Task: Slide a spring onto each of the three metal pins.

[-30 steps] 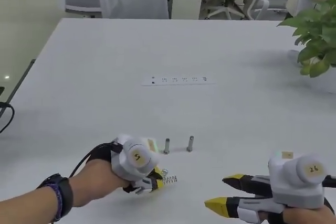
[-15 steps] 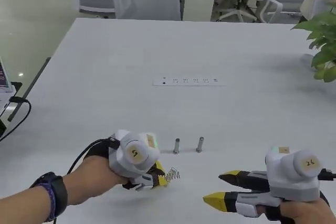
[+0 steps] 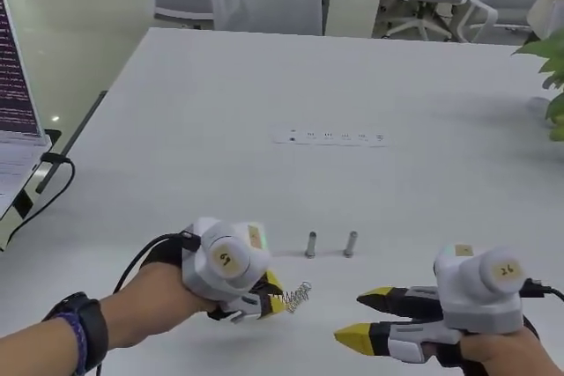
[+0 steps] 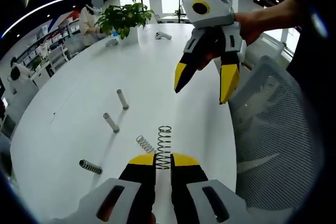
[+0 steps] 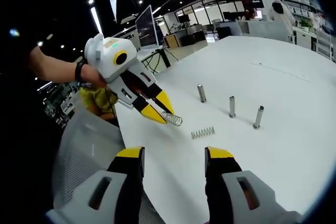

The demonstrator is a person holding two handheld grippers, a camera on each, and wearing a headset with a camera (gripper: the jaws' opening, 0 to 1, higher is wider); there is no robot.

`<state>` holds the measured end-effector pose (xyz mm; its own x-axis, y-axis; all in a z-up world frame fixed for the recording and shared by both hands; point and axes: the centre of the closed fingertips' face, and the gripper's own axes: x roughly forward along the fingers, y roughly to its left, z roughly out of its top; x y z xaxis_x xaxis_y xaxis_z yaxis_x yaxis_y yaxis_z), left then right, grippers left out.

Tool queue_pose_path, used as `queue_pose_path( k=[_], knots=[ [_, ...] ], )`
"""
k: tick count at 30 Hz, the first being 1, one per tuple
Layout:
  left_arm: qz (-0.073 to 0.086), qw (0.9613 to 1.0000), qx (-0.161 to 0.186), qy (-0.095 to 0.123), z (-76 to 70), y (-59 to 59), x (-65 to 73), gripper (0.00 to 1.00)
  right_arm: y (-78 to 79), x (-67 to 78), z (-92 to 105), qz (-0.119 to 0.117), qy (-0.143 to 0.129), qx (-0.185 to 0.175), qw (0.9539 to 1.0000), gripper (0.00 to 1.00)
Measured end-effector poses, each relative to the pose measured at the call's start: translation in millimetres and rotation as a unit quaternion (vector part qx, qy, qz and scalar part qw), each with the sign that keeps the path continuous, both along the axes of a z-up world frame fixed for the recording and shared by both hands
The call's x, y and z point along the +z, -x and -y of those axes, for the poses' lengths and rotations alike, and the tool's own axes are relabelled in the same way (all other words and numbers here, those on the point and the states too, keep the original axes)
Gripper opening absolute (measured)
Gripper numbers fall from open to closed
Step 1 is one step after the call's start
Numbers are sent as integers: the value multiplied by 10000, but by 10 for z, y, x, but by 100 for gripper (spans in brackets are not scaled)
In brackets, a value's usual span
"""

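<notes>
Head view high, pitched down over table point(image 3: 264, 85). Gripper views low, close, facing each other: right gripper point(image 4: 202, 92) at 1 o'clock, left gripper point(image 5: 160, 113) at 10; loose spring point(image 4: 145, 144) shared.

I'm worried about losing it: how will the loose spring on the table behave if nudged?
The loose spring lies on its side on the smooth table, so it would probably roll. Its thin open coils look light; a hard pinch may flick it away.
</notes>
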<state>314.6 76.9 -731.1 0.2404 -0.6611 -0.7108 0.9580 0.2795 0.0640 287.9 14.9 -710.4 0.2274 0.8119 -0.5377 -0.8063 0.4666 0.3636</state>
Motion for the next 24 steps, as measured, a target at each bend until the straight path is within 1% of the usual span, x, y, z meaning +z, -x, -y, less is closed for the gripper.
queue_pose_path(
  k=[6, 13, 16, 24],
  knots=[
    [12, 10000, -12, 61, -25, 58, 42, 2, -22, -4, -99, -8, -17, 174, 9998, 42],
    [11, 9999, -71, 155, 25, 157, 74, 2, -30, 14, -206, 7, -48, 417, 9991, 39],
    [13, 9998, -93, 195, 47, 183, 91, 2, -28, 21, -245, 22, -78, 546, 9985, 37],
    [26, 9995, -165, 260, 79, 237, 146, 2, -2, 11, -311, -10, -94, 753, 9971, 35]
  ],
)
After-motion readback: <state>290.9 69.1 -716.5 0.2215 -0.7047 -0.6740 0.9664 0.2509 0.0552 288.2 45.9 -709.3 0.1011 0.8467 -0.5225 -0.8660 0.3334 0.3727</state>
